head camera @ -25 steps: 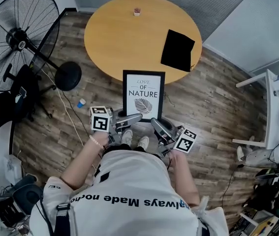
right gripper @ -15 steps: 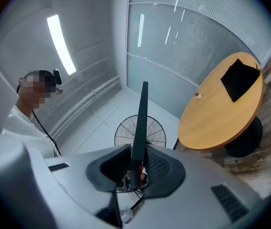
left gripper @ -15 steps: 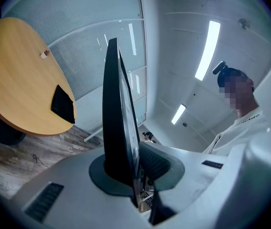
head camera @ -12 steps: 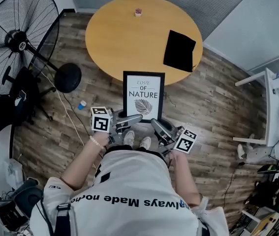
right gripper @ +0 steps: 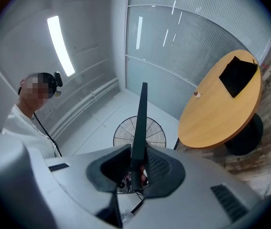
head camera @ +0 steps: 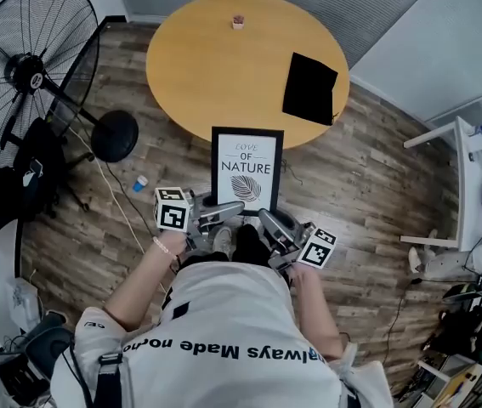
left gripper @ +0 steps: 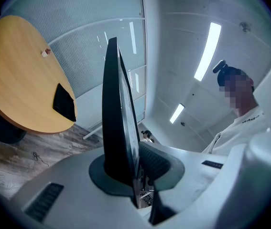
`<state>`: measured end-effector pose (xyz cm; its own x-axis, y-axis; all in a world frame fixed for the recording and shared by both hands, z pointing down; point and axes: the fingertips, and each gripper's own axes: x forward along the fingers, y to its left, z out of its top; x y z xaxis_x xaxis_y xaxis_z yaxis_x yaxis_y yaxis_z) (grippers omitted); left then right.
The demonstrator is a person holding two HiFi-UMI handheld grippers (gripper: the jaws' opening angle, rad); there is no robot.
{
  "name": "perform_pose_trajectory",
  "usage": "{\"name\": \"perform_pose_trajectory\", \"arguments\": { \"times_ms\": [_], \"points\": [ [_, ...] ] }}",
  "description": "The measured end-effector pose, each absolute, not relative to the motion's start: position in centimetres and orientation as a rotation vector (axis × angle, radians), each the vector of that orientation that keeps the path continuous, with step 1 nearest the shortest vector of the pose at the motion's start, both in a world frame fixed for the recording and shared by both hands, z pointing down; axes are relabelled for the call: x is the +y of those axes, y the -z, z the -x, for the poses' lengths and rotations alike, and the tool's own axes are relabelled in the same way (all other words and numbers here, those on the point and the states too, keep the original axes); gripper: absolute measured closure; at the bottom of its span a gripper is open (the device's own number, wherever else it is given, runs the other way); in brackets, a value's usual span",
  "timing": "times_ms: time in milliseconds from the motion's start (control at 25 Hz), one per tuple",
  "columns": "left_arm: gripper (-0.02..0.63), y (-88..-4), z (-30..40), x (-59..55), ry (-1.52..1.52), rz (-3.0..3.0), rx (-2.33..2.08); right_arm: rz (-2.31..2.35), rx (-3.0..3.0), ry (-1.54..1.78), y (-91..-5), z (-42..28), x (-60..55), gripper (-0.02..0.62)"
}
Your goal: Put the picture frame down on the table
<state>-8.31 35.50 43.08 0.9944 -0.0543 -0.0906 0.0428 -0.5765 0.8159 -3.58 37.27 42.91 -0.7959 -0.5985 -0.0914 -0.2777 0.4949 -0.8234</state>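
The black picture frame (head camera: 246, 169) with a white "LOVE OF NATURE" print is held in the air just in front of the round wooden table (head camera: 215, 66). My left gripper (head camera: 226, 211) is shut on its lower left edge, and my right gripper (head camera: 263, 218) is shut on its lower right edge. In the left gripper view the picture frame (left gripper: 116, 113) stands edge-on between the pads, with the round wooden table (left gripper: 16, 80) at the left. In the right gripper view the picture frame (right gripper: 139, 123) rises as a thin black strip from the shut jaws, with the round wooden table (right gripper: 221, 104) at the right.
A black cloth (head camera: 310, 88) lies on the table's right side and a small pink object (head camera: 238, 22) sits near its far edge. A large floor fan (head camera: 32, 66) stands at the left. A white stand (head camera: 453, 194) is at the right. Cables cross the wood floor.
The frame and both grippers have shifted slightly to the left and toward the table. The person's feet below the frame are now mostly hidden.
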Motion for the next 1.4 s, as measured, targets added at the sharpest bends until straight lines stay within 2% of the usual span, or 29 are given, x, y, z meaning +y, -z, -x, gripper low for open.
{"name": "perform_pose_trajectory", "arguments": {
  "times_ms": [520,1400],
  "points": [
    [0.552,-43.7,7.7,33.6,0.106,-2.203,-0.006,0.723,2.365,1.198,-43.7,3.0,35.4,0.505],
    [0.552,-44.0,0.1,21.2,0.055,-2.175,-0.037,0.688,2.318,1.255,-44.1,-4.6,22.9,0.505]
  ]
}}
